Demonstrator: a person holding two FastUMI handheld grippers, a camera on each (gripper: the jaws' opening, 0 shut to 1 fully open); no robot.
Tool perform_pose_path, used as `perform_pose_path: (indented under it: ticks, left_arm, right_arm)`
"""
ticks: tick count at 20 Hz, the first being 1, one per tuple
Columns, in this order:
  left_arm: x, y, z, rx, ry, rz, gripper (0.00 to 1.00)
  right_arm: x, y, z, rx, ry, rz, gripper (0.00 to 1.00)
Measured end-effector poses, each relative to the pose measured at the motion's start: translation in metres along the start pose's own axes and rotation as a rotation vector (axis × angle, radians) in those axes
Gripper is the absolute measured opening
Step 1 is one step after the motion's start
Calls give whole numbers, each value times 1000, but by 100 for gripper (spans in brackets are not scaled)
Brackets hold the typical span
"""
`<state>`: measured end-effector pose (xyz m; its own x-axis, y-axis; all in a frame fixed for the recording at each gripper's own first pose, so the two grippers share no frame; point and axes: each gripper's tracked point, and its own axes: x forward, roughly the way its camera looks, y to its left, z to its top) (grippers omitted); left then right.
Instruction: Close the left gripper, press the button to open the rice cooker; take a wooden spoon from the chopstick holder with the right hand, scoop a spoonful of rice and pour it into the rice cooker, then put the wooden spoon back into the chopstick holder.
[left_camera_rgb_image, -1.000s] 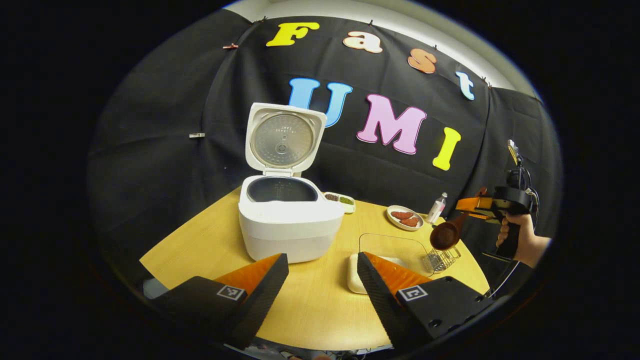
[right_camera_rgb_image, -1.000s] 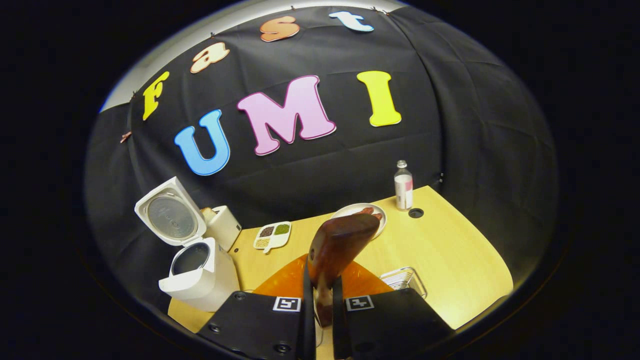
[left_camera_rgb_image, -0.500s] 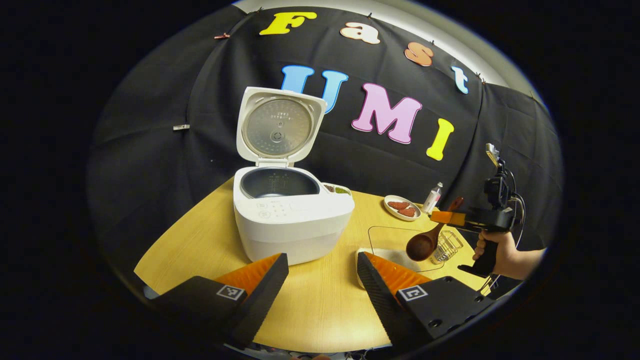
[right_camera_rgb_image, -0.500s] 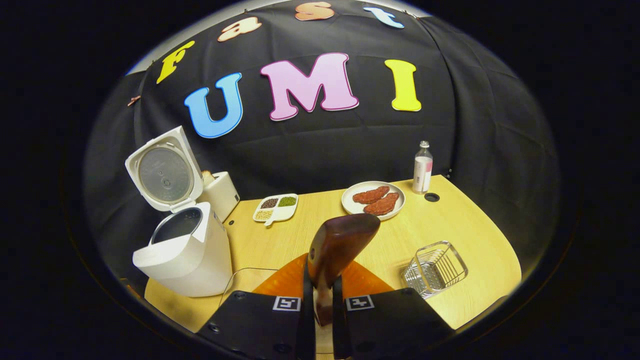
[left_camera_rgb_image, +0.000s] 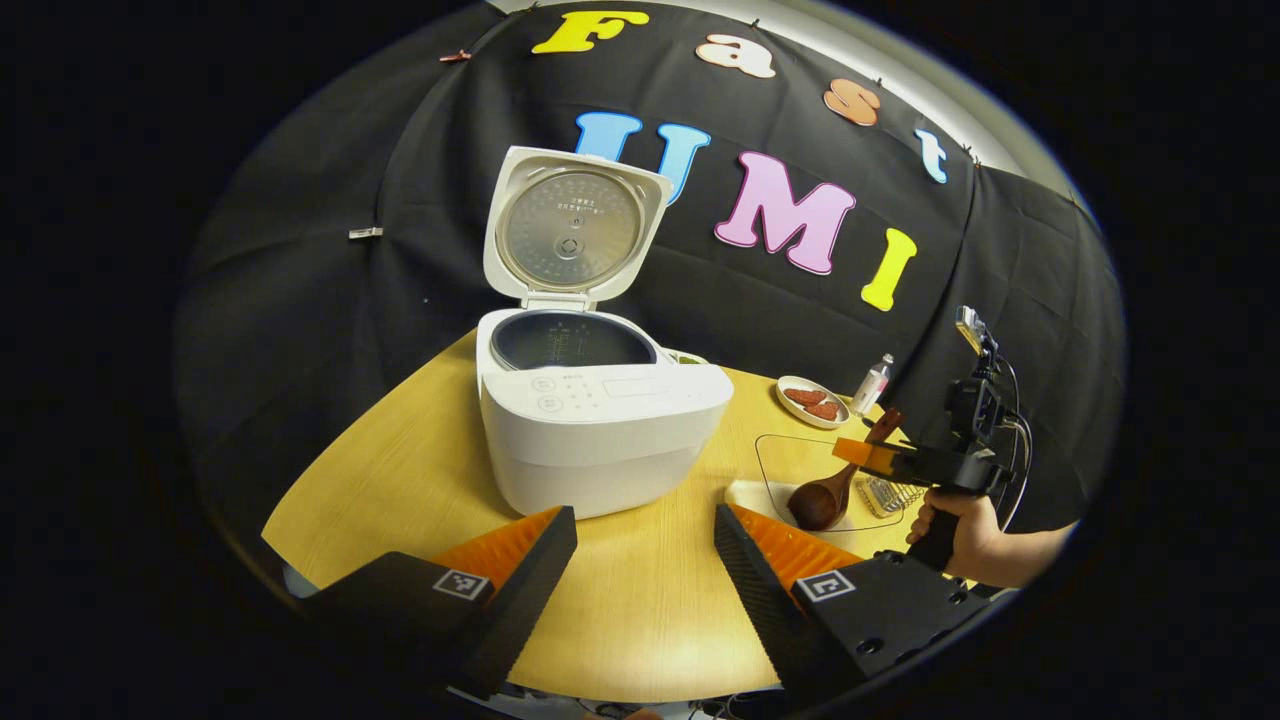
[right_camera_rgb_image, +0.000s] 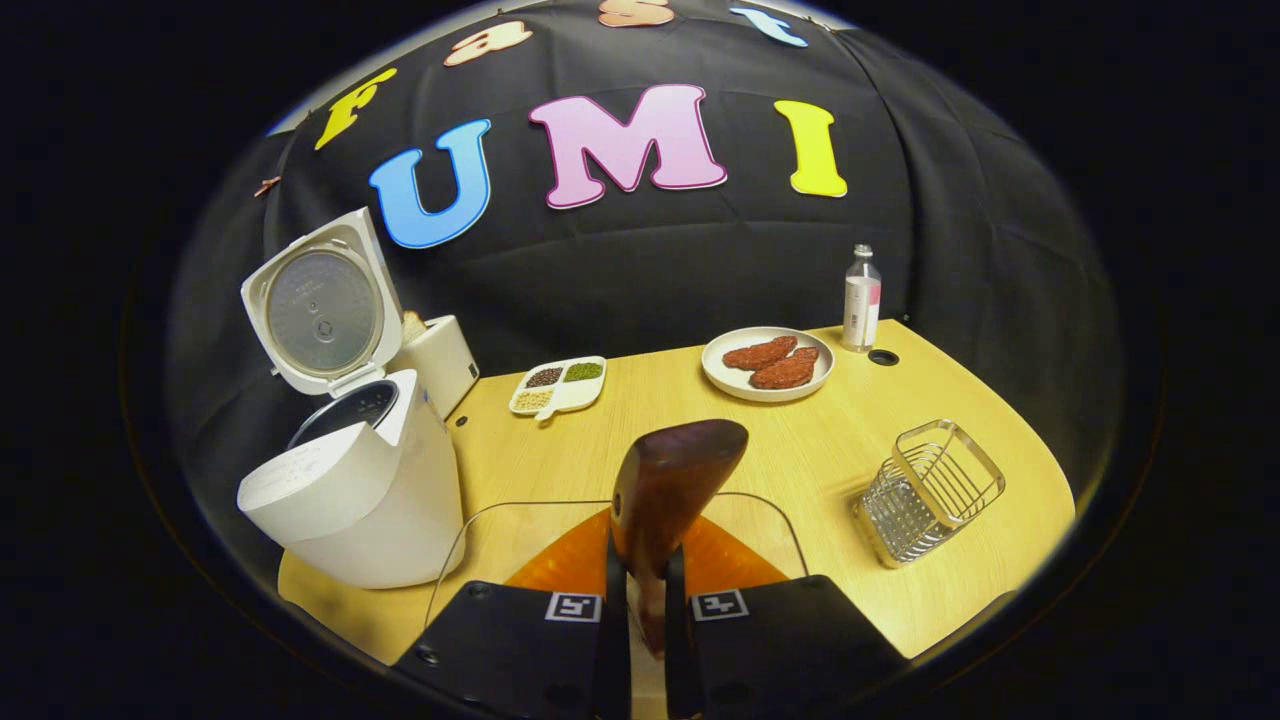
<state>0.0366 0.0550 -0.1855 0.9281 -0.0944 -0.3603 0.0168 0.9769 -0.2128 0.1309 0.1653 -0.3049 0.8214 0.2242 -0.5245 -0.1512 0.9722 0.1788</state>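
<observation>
— Left gripper view: the white rice cooker (left_camera_rgb_image: 600, 425) stands at twelve o'clock on the round pale-wood worktop (left_camera_rgb_image: 400, 490), its lid up and the dark inner pot bare. So which step is in hand?

— The scoop, I'd judge. The button is done with, and the left gripper (left_camera_rgb_image: 645, 560) hangs with its fingers wide apart, holding nothing. At three o'clock a hand (left_camera_rgb_image: 960, 535) carries the right gripper (left_camera_rgb_image: 870, 455), and the brown wooden spoon (left_camera_rgb_image: 825, 495) points down with its bowl low over a clear tray with a white rim (left_camera_rgb_image: 745, 492).

— And in the right gripper view?

— The right gripper's fingers are clamped on the spoon's handle, and the bowl stands up at twelve o'clock just ahead of them. The tray's clear edge curves round it. The wire chopstick holder (right_camera_rgb_image: 930, 490) sits at three o'clock, well apart. The cooker is at nine o'clock.

— Any rice on the spoon?

— I can't tell; the rice itself is not clear to me in either view.

— What does the next move call for?

— Dipping the bowl into the tray, levelling it, then carrying it across to the open pot without tipping.
</observation>
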Motion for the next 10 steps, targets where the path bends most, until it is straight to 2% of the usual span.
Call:
perform_pose_path:
  ticks: [6, 10]
  left_arm:
    - [-8, 2, -2, -20, -3, -4, 96]
    - [-15, 4, 0, -41, -21, 0, 96]
  right_arm:
    - [-16, 34, -17, 123, 76, 49, 18]
    - [-22, 33, -22, 274, 136, 42, 18]
